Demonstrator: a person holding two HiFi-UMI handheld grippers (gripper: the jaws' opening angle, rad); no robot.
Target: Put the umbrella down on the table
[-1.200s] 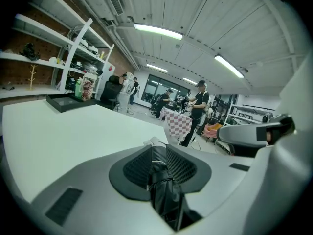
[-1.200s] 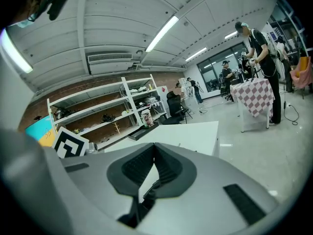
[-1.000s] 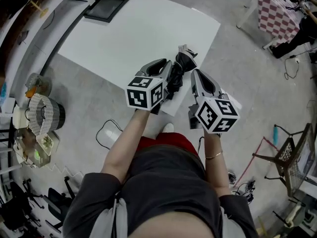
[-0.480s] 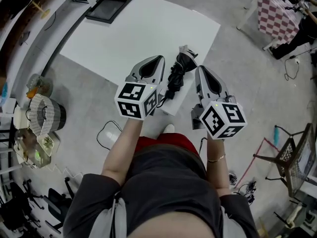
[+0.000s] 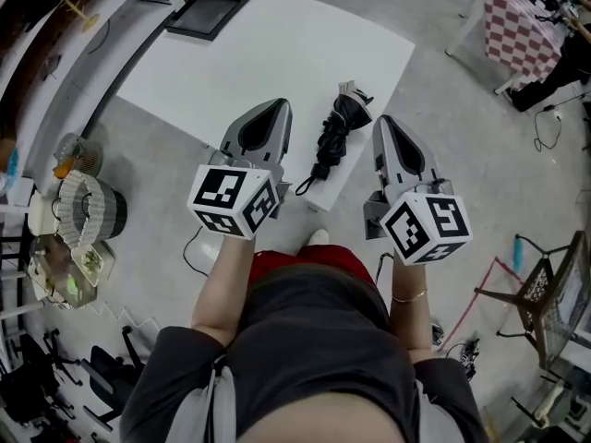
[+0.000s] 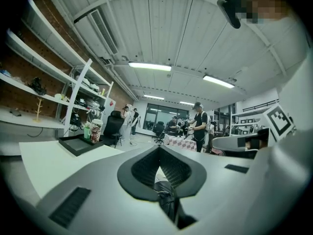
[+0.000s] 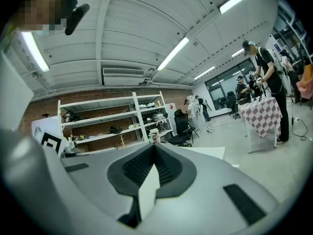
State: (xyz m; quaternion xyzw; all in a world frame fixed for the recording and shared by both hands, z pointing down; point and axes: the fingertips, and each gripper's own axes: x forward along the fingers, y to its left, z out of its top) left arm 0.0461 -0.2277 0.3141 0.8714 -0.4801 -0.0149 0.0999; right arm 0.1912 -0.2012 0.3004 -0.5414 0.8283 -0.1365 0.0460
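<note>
A folded black umbrella [image 5: 334,135] lies on the white table [image 5: 277,53] near its front right corner, its strap trailing toward the edge. Neither gripper touches it. My left gripper [image 5: 282,102] hovers to its left, jaws shut with nothing between them. In the left gripper view the tips [image 6: 159,148] meet, and the umbrella [image 6: 167,202] shows below through the gap behind them. My right gripper [image 5: 383,120] hovers to the umbrella's right, also shut and empty. Its tips [image 7: 154,146] meet in the right gripper view, with the table's corner [image 7: 146,192] seen underneath.
A black tray [image 5: 203,12] sits at the table's far left corner. A checked-cloth table [image 5: 517,21] stands at the far right and a folding chair [image 5: 545,284] at the right. A round wire appliance [image 5: 83,210] and clutter are on the floor at left. People stand far off.
Both grippers have lifted and drawn back toward the person. The left gripper, close against the umbrella before, now stands clear of it with jaws shut. The umbrella stays lying on the table.
</note>
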